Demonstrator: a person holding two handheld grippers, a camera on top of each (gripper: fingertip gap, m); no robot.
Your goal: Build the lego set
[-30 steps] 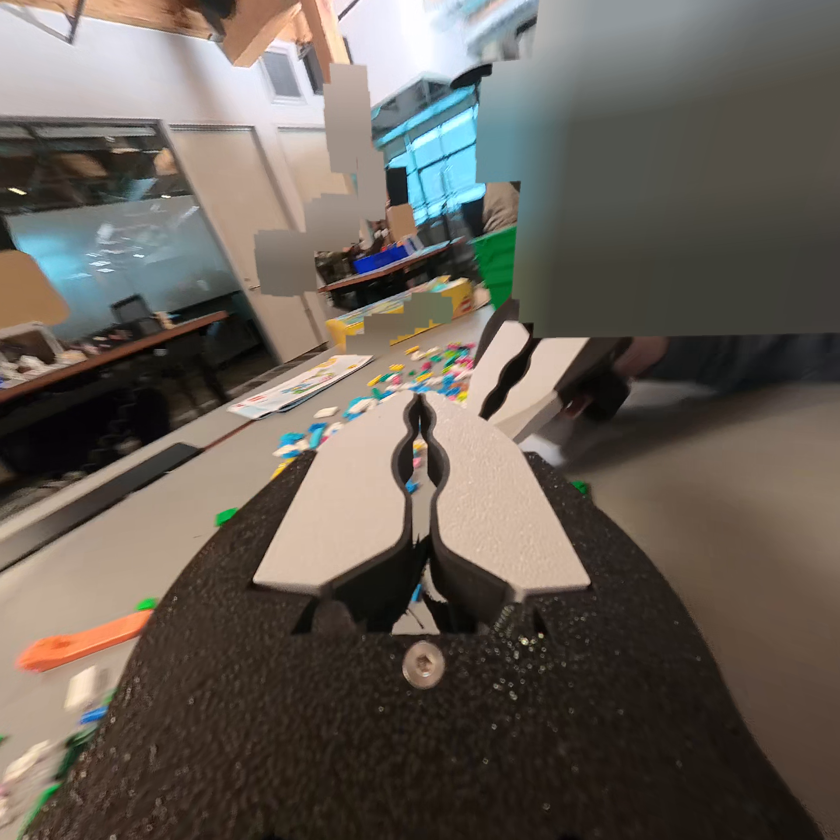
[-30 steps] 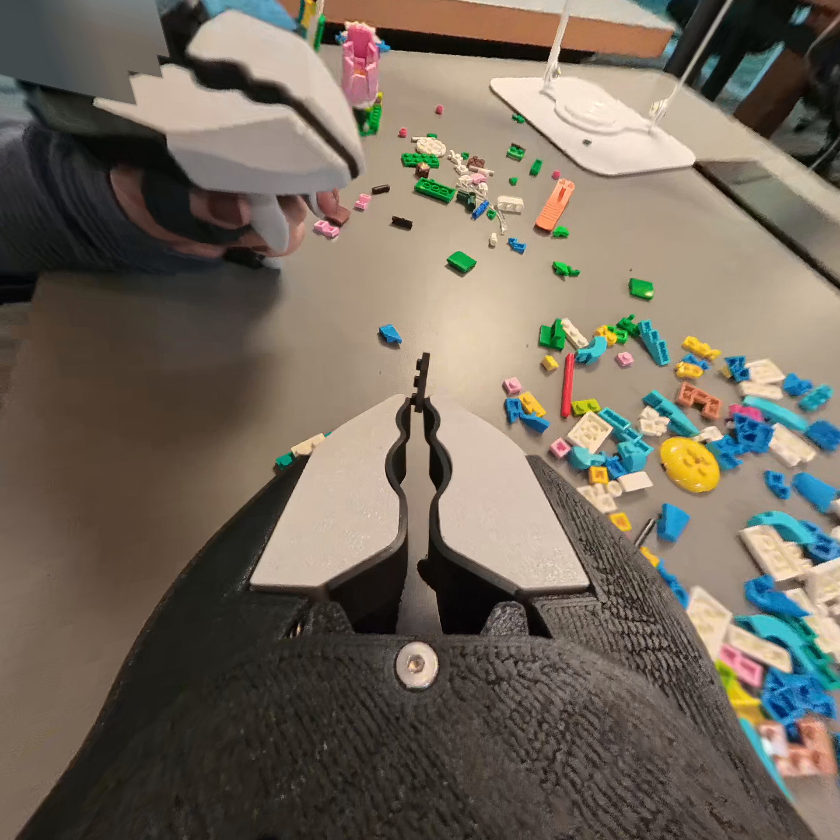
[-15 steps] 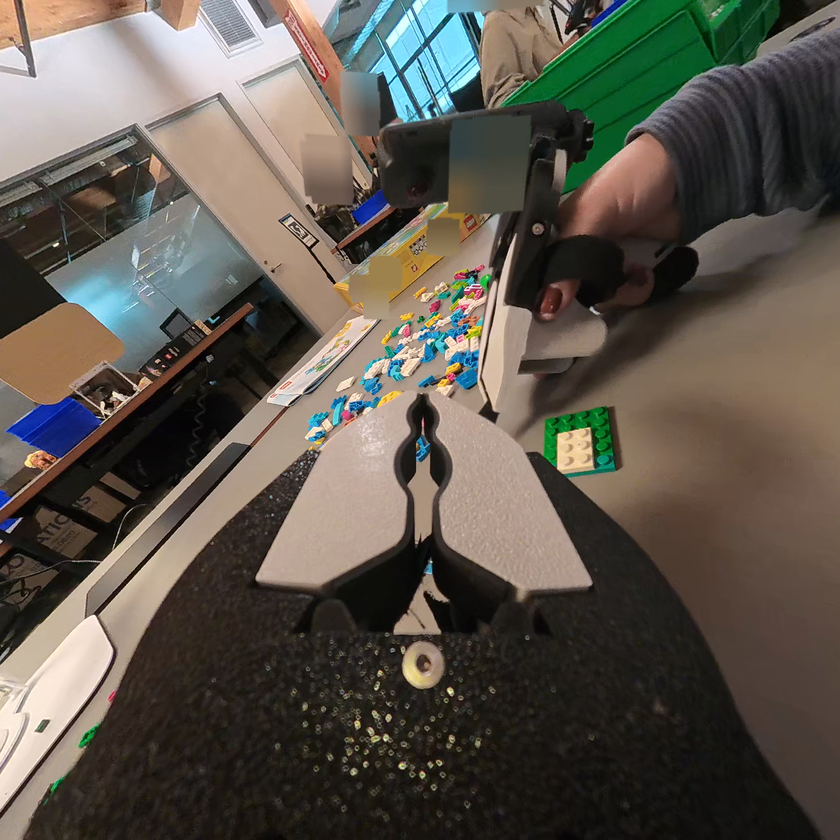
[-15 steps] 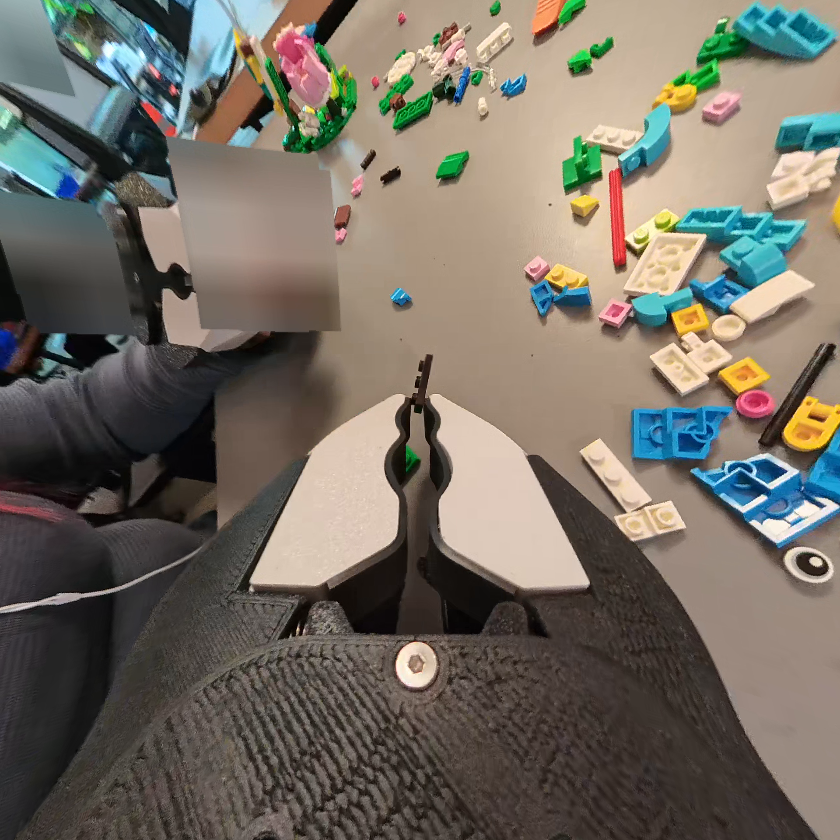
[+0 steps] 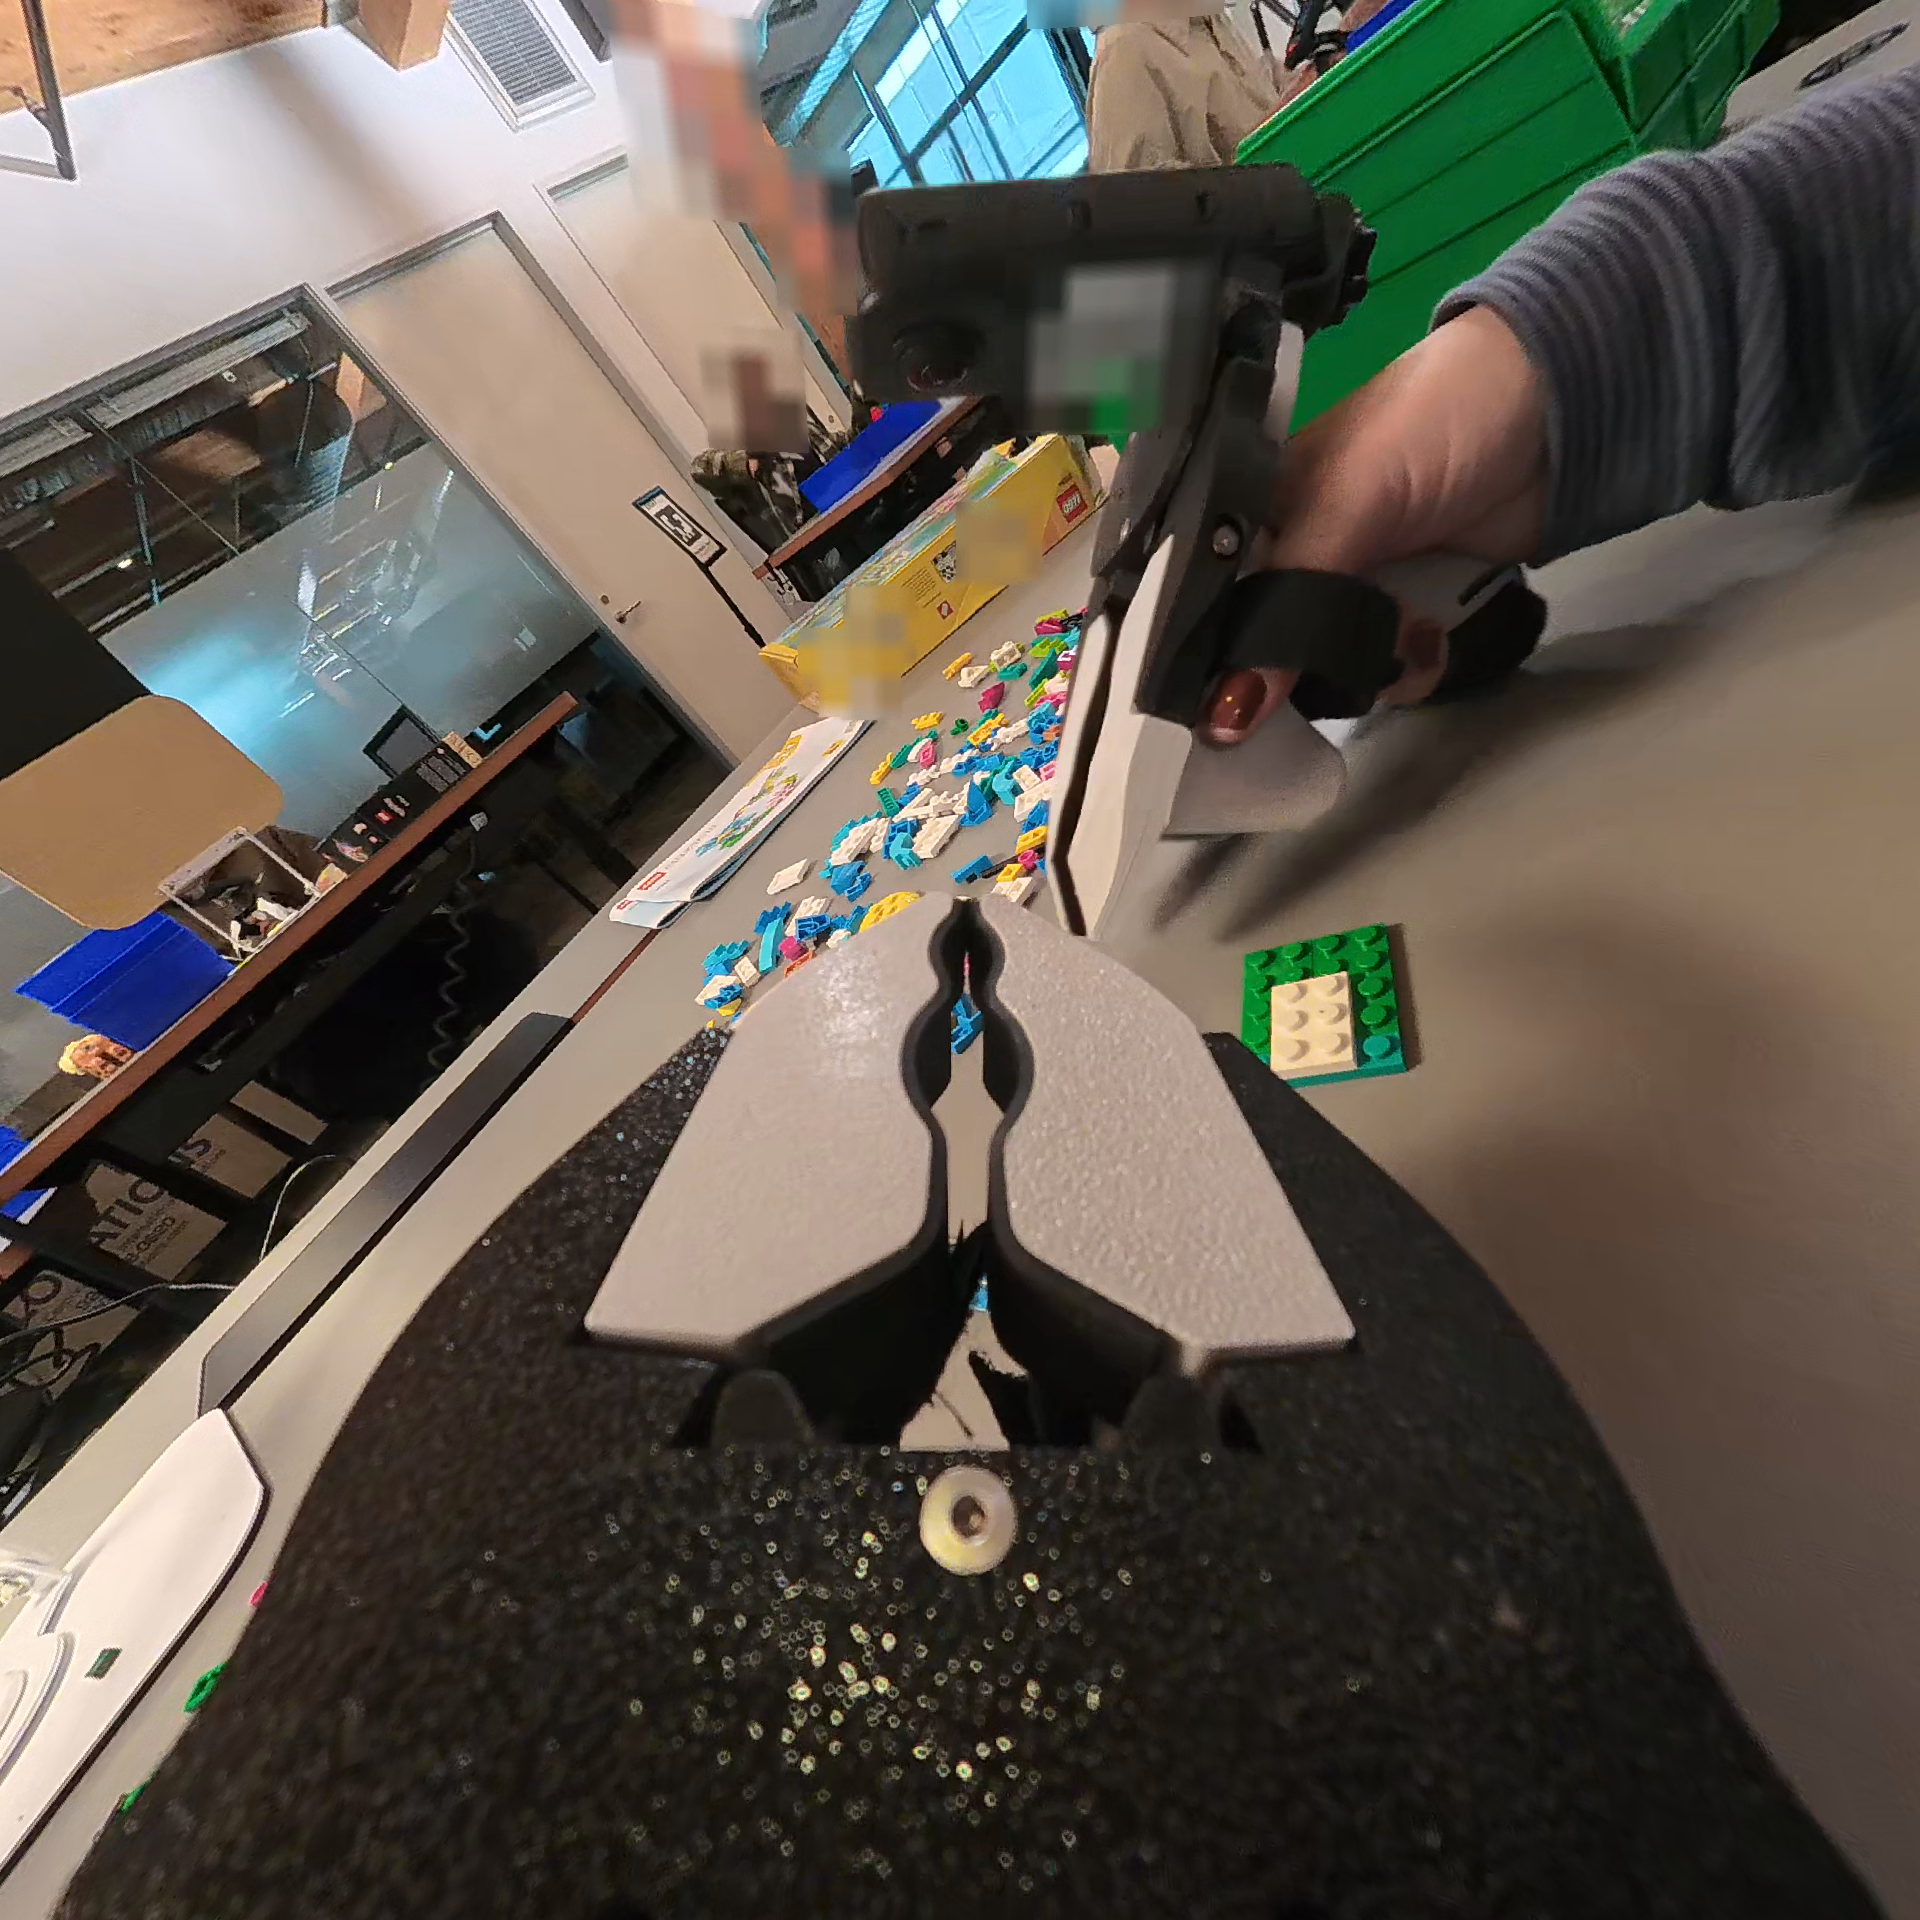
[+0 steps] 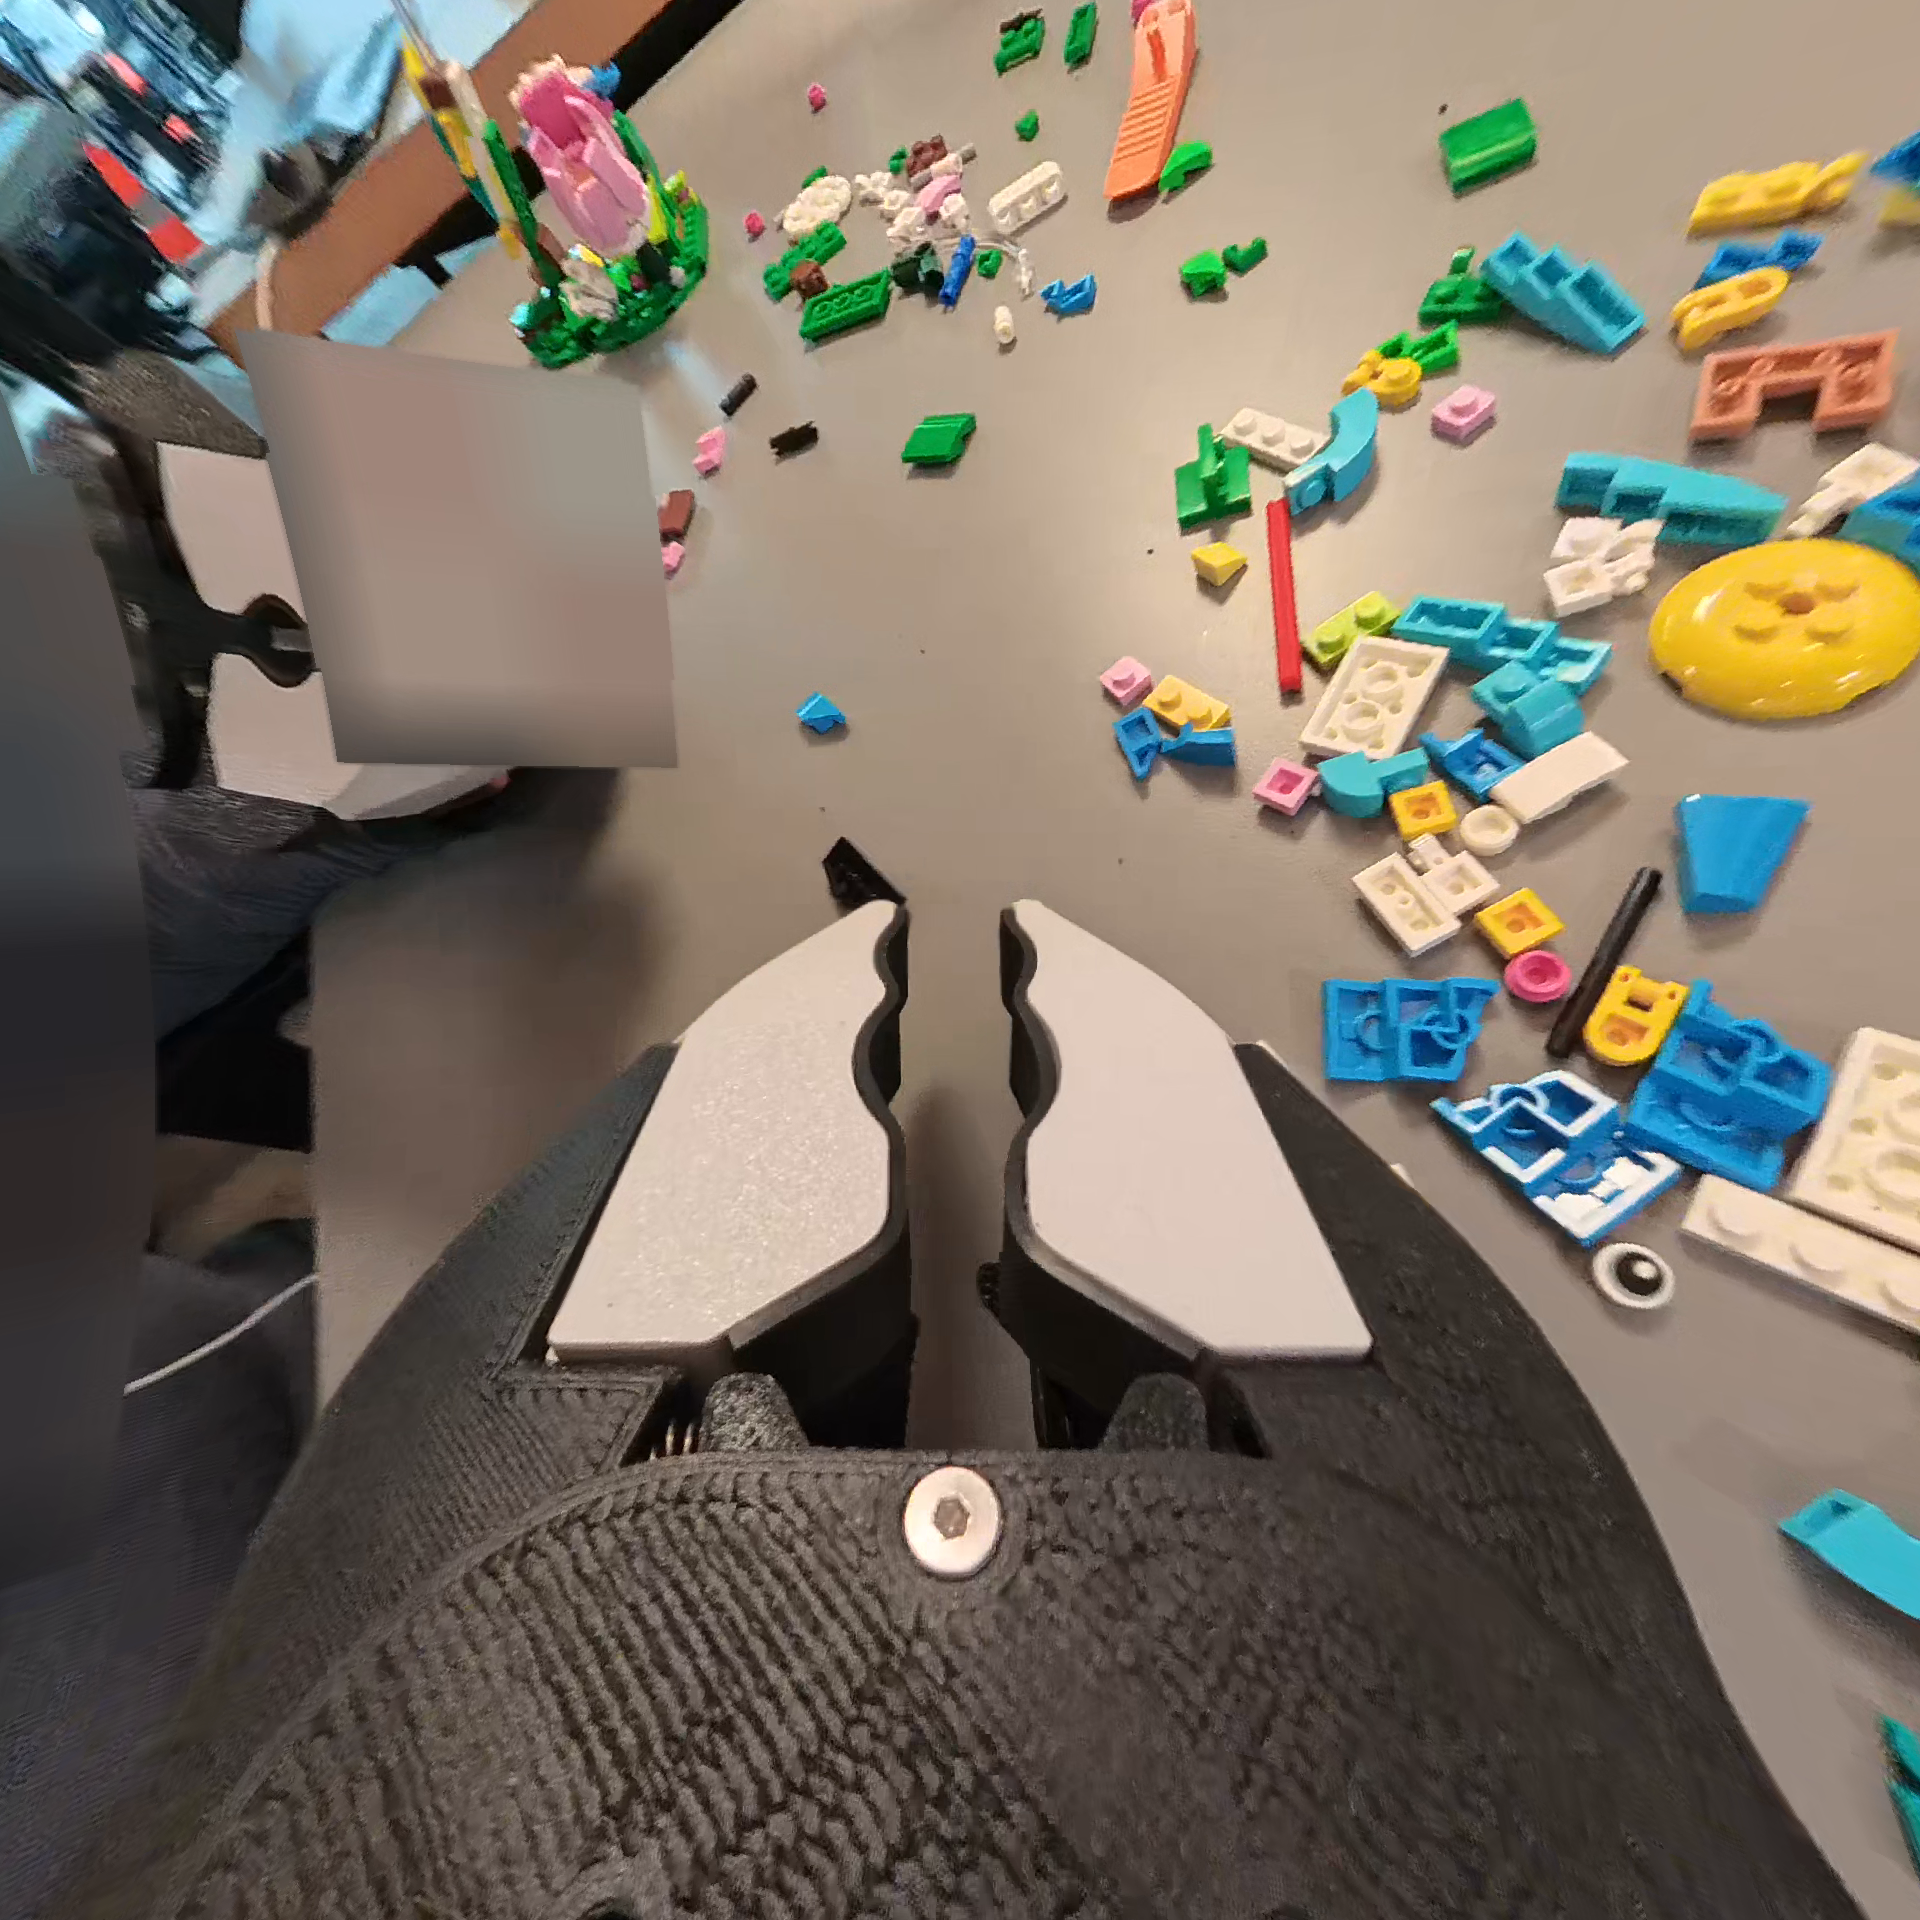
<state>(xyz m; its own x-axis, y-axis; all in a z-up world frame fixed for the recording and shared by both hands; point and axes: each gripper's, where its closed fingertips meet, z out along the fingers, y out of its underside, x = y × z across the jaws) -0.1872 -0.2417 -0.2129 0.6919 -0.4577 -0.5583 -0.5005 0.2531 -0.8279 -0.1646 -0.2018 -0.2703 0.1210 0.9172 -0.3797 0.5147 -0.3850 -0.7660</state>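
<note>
My right gripper (image 6: 954, 914) is open and empty above the grey table (image 6: 935, 644). A small black piece (image 6: 857, 868) sits just past its left fingertip, free of the jaws. My left gripper (image 5: 966, 914) is shut with nothing seen between its tips. A green plate with a white brick on it (image 5: 1330, 1003) lies on the table just right of the left gripper. The right gripper also shows in the left wrist view (image 5: 1101, 821), pointing down, held by a hand. The left gripper (image 6: 229, 644) shows at the left of the right wrist view, partly hidden by a blur.
Several loose bricks (image 6: 1507, 727) spread to the right, with a yellow dish (image 6: 1787, 629) and a red rod (image 6: 1283, 592). A pink flower build (image 6: 592, 229) and an orange separator (image 6: 1148, 104) lie farther off. A booklet (image 5: 748, 831) and a yellow box (image 5: 935, 582) lie beyond. About 8 cm separates my left fingertips from my right.
My right gripper has opened and let go of the small black piece, which now sits beside its left fingertip. It also dropped closer to the table. The left gripper stays shut.
</note>
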